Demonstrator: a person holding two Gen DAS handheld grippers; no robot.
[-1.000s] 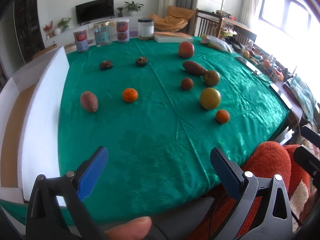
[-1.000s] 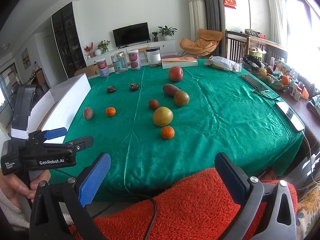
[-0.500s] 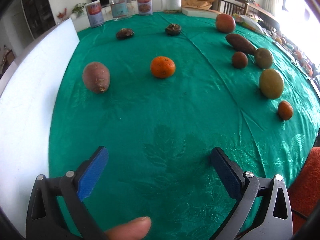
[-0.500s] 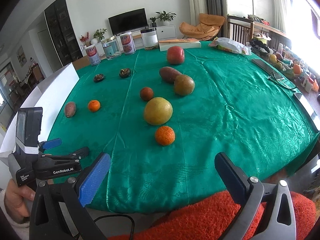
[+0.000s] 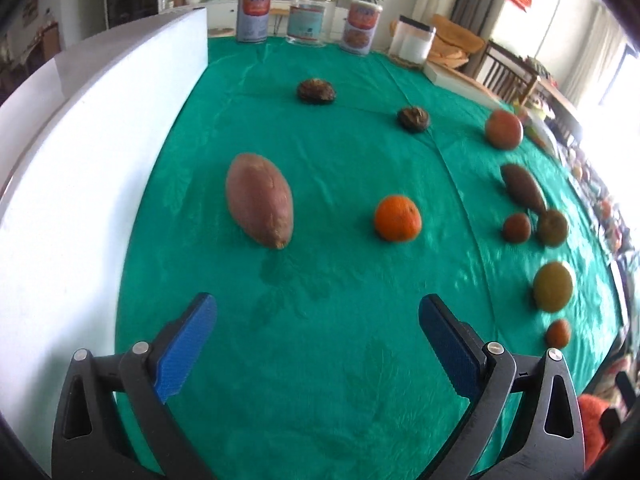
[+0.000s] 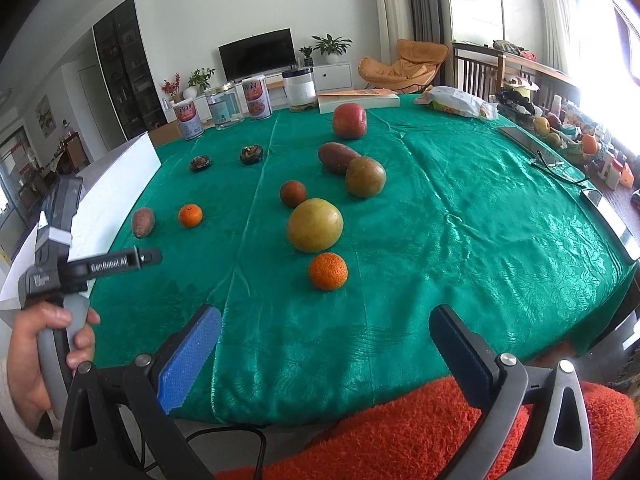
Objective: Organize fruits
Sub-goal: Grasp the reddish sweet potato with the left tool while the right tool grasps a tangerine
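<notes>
Several fruits lie on a green tablecloth [image 5: 344, 344]. In the left wrist view a brown sweet potato [image 5: 260, 199] and an orange [image 5: 397, 218] lie just ahead of my open, empty left gripper [image 5: 316, 332]. In the right wrist view a second orange [image 6: 328, 271] and a large yellow-green fruit [image 6: 315, 225] lie ahead of my open, empty right gripper [image 6: 326, 350], which hovers at the table's near edge. A red apple [image 6: 349, 120], a dark sweet potato [image 6: 336, 157] and a brownish round fruit [image 6: 365, 176] lie farther back. The left gripper's body [image 6: 80, 268] shows at left.
A white foam box [image 5: 80, 152] stands along the table's left side. Several tins and jars [image 5: 312, 16] and a flat box [image 6: 358, 100] line the far edge. Two dark dried things [image 5: 316, 90] lie mid-back. An orange-red fuzzy cushion [image 6: 400, 432] is below the right gripper.
My left gripper has moved forward and left over the table, closer to the brown sweet potato and the orange. My right gripper has edged forward toward the table edge. Both stay open.
</notes>
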